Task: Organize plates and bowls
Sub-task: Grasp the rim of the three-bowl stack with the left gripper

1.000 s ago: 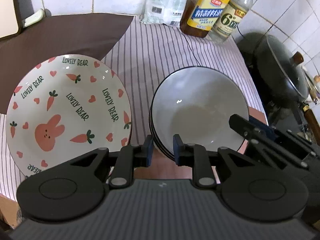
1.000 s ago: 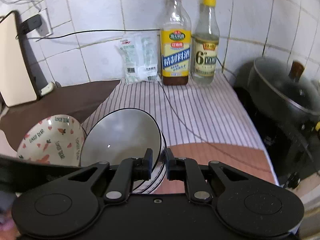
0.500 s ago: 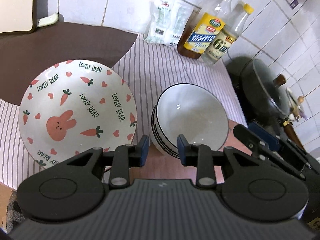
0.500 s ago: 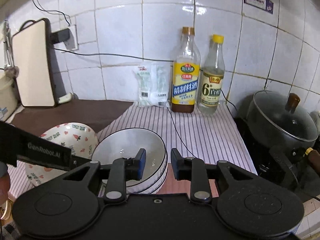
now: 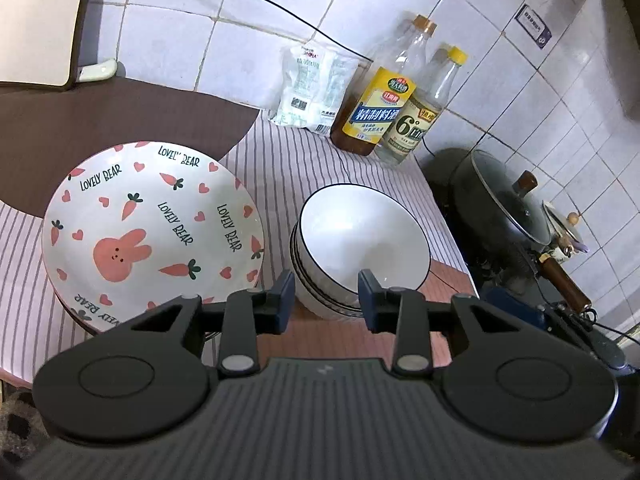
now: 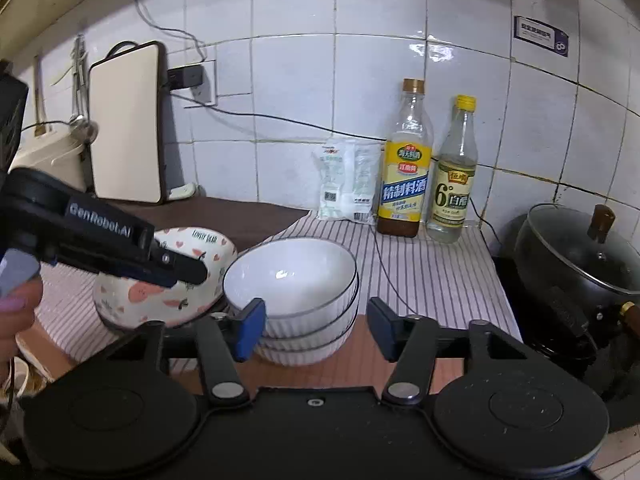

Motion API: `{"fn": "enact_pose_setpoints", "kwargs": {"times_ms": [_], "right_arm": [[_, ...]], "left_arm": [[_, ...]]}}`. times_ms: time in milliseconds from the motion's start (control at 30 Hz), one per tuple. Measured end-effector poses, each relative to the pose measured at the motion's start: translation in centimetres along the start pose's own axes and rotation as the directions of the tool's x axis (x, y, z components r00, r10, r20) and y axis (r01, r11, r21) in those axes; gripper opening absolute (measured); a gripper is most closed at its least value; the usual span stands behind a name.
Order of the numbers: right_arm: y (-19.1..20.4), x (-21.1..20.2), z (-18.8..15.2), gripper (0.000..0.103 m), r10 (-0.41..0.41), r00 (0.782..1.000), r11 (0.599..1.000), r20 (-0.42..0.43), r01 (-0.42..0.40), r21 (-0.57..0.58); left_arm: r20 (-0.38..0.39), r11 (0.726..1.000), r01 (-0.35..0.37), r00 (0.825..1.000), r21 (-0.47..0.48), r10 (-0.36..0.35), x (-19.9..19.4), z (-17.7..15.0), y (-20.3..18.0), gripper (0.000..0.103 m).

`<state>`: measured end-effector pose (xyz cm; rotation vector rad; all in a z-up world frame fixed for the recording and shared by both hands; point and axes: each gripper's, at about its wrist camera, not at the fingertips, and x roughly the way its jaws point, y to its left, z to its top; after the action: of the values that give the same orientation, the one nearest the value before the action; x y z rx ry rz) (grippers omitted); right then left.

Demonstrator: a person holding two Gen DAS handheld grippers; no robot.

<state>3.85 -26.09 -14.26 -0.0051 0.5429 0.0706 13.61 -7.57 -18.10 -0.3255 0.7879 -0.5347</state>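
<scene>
Right gripper [image 6: 316,330] open near bowls [image 6: 292,280]

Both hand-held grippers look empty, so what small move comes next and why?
Probably draw both back: the white bowls are stacked beside the bunny bowl, and the left hand-held gripper and right hand-held gripper, jaws just opening, hold nothing.
</scene>
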Motion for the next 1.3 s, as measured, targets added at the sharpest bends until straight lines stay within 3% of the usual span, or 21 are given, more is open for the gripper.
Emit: {"fn": "enact_pose_setpoints", "kwargs": {"times_ms": [133,400,500,800,1033,1300], "right_arm": [[-0.3,0.9,-2.0,0.069,0.014,1.000,1.000,-0.017,-0.014,-0.014],[-1.2,3.4,-5.1,0.075,0.031,0.999,1.000,-0.041,-0.030,0.003],[-1.3,4.5,-5.7,0.091,0.044,0.999,0.999,-0.031,-0.044,0.019],[-1.3,8.2,-6.9,0.092,0.063,0.998,0.998,0.029,-0.064,0.019],[-0.9,10.2,-6.7,0.097,0.103,0.994,0.994,0.044,-0.102,-0.023],[-0.2,11.5,-6.0,0.098,0.139,0.989,0.988,0.048,-0.136,-0.075]], "left_arm": [[0.023,1.000,0.019,1.000,0.000,-0.019,0.1,-1.1,0.3,0.041],[-0.004,0.998,0.062,0.998,-0.034,-0.062,1.6,-2.0,0.8,0.051],[-0.014,0.993,0.089,0.996,-0.075,-0.090,2.2,-1.9,1.2,0.054],[-0.087,0.962,0.108,0.987,-0.250,-0.134,5.8,-1.2,2.9,0.061],[-0.156,0.940,0.064,0.980,-0.335,-0.123,8.7,-0.1,3.8,0.061],[-0.228,0.932,0.013,0.968,-0.361,-0.102,10.3,0.4,3.7,0.052]]}}
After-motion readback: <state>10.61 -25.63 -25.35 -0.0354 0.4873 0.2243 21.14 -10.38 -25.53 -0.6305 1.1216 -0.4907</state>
